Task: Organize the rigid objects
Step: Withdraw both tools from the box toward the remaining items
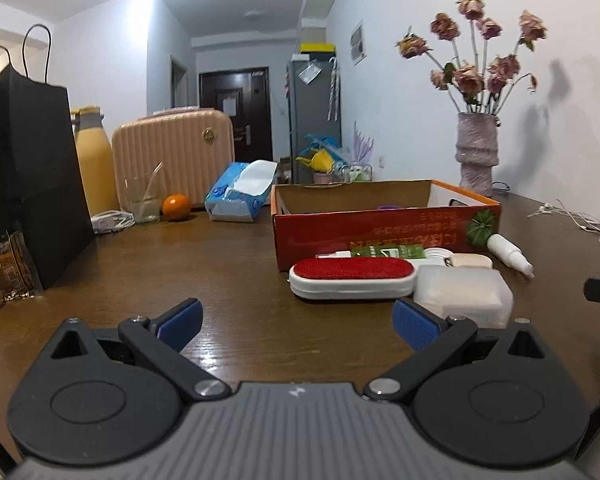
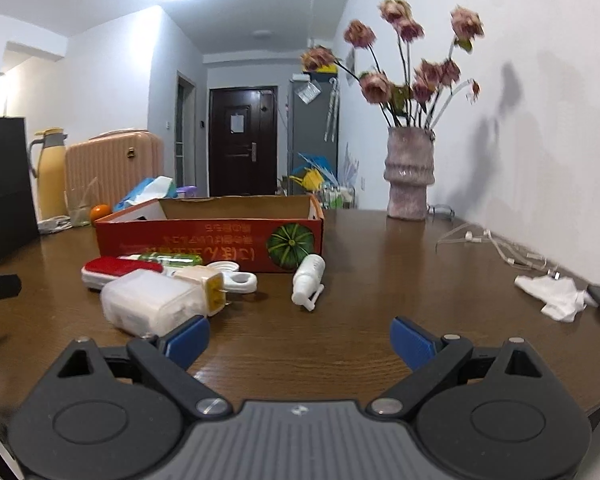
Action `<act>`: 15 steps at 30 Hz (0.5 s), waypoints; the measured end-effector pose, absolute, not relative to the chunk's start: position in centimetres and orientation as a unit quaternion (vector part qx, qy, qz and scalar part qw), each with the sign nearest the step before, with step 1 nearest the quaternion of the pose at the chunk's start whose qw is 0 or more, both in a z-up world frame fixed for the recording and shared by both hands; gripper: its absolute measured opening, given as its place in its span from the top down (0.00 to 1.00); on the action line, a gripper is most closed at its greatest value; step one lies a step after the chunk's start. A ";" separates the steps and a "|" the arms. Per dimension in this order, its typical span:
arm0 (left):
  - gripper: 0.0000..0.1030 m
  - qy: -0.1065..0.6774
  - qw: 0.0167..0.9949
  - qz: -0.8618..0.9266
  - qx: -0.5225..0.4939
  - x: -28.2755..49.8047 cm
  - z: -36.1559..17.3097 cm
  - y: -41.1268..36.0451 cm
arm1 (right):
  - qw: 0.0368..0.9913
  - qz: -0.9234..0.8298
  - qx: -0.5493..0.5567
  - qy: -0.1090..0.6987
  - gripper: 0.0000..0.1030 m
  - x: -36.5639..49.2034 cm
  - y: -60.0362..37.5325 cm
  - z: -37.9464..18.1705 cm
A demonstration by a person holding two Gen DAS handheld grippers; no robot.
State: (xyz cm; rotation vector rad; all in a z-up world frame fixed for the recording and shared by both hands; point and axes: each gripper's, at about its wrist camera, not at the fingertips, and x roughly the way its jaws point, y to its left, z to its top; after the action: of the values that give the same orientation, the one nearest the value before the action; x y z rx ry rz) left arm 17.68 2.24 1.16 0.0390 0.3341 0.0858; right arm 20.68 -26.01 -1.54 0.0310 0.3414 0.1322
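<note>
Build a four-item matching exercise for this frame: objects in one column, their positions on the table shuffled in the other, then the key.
Things:
1. lint brush
2. white spray bottle
3. orange
4. vase

Places:
A. far end of the table by the wall, holding dried flowers
B. beside a clear glass, near the pink suitcase
C. lying below the watermelon picture on the red box
D. flat in front of the red box, red pad up

Pairs: 1-D, 2-C, 3-B, 4-A

My left wrist camera sits low over the worktop (image 1: 228,264), facing the red box (image 1: 380,228) from its left, fairly near. My right wrist camera faces that box (image 2: 208,240) from its right. Both share the vase (image 2: 408,176) behind it.
</note>
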 end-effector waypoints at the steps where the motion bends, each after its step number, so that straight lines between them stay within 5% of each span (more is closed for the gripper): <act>1: 0.00 0.167 0.985 0.039 0.012 18.1 1.3 2.4 | 0.982 0.068 0.023 0.173 0.07 21.1 -26.2 -1.4; 8: 0.00 0.202 0.979 0.017 0.004 22.4 1.3 2.7 | 0.979 0.081 0.026 0.186 0.07 24.4 -26.3 -0.7; 15: 0.00 0.230 0.972 -0.022 -0.031 27.4 2.2 2.6 | 0.968 0.120 0.035 0.216 0.19 29.1 -25.5 0.0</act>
State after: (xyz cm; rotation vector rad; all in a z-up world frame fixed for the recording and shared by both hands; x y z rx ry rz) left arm 27.44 2.63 2.17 -0.0623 0.4645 -0.0450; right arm 29.12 -25.51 0.02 0.0715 0.4364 0.2417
